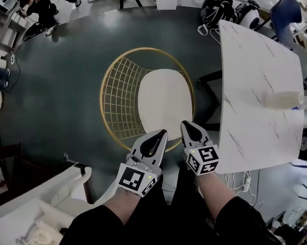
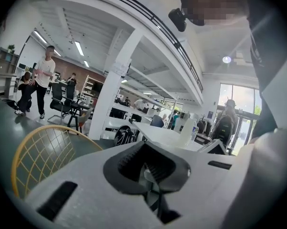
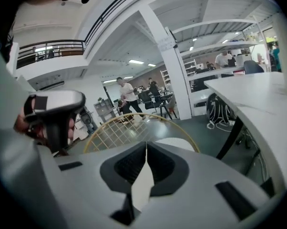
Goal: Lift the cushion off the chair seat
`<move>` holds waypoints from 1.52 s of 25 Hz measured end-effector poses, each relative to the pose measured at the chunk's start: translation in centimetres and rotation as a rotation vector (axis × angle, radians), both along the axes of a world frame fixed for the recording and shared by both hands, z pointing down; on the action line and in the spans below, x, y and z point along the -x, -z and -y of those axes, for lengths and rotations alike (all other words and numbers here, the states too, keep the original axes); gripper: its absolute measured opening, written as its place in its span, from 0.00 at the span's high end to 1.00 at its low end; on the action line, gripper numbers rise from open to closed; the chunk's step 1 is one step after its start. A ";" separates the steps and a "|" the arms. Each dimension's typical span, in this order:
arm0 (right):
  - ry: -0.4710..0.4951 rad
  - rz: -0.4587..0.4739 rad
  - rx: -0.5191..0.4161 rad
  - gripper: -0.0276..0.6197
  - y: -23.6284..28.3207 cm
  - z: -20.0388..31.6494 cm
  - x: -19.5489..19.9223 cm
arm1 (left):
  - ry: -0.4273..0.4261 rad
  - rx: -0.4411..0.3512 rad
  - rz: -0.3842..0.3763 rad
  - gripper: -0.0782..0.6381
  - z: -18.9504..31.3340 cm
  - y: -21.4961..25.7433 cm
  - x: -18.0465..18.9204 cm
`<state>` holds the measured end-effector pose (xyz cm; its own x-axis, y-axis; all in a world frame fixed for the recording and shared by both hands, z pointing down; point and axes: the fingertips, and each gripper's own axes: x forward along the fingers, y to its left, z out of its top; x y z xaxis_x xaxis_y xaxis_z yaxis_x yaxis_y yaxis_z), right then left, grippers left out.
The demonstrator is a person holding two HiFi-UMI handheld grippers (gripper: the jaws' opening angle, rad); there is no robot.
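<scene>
Since neither gripper has anything in it, the coming move is judged to turn on where the cushion's near edge lies. The left gripper (image 1: 160, 133) and the right gripper (image 1: 186, 124) are held side by side. Each gripper's own view shows its jaws brought fully together on nothing.

Just ahead of and below both tips, the cream cushion (image 1: 163, 103) is seen lying flat on the seat of the gold wire chair (image 1: 117, 88). In the head view the right tip is seen over the cushion's near edge. The left tip is seen over the chair's near rim, just off the cushion's near left corner, so the right gripper is judged the nearer. Whether either tip touches cannot be told. The cushion appears slightly longer away from the grippers than across, so its long axis is taken to run straight ahead of them. The jaws would have to be opened before that edge could be pinched.

Nothing but the cushion is held in the chair's wire shell. To the right of the right gripper a white marble surface (image 1: 255, 80) is set close beside the chair. A pale bottle (image 1: 282, 100) lies on it, and its contents cannot be made out. Farther ahead a backpack (image 1: 217, 6) is seen on the dark floor.
</scene>
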<state>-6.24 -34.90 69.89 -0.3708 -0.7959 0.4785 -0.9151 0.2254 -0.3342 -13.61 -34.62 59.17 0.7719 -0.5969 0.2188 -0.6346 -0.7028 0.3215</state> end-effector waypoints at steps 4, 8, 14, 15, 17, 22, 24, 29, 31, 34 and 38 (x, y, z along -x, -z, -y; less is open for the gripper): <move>-0.036 -0.009 0.052 0.91 -5.0 2.8 -1.8 | -0.014 0.017 0.001 0.87 2.6 -1.9 -1.4; -0.095 -0.024 0.105 0.91 -9.3 3.7 -3.6 | -0.033 0.031 -0.005 0.87 3.2 -3.3 -2.3; -0.189 -0.046 0.223 0.91 -16.3 4.7 -6.9 | -0.061 0.053 -0.012 0.87 3.6 -4.6 -2.9; -0.208 -0.051 0.244 0.91 -17.4 4.7 -7.4 | -0.069 0.058 -0.009 0.87 3.5 -4.8 -2.9; -0.239 -0.054 0.282 0.91 -19.4 4.7 -8.2 | -0.081 0.068 -0.004 0.87 3.2 -5.1 -2.8; -0.317 -0.001 0.352 0.71 -22.8 5.0 -9.7 | -0.094 0.088 0.002 0.87 2.7 -5.7 -2.1; -0.347 0.007 0.369 0.71 -23.8 4.9 -10.4 | -0.093 0.102 -0.005 0.87 2.6 -5.6 -1.9; -0.425 0.167 0.378 0.68 -25.6 5.1 -11.1 | -0.112 0.098 -0.023 0.87 2.3 -5.2 -1.7; -0.450 0.250 0.389 0.67 -26.4 4.8 -11.2 | -0.116 0.106 -0.029 0.87 2.1 -5.3 -1.5; -0.435 0.354 0.411 0.67 -27.3 4.4 -10.6 | -0.115 0.127 -0.027 0.87 1.8 -5.5 -1.1; -0.336 0.437 0.444 0.67 -27.4 4.2 -7.8 | -0.109 0.122 -0.018 0.87 1.9 -5.5 -0.5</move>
<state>1.59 -39.06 97.30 -0.3717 -0.6649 0.6480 -0.6725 -0.2883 -0.6816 -13.14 -36.49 64.71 0.8349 -0.4796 0.2701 -0.5504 -0.7223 0.4188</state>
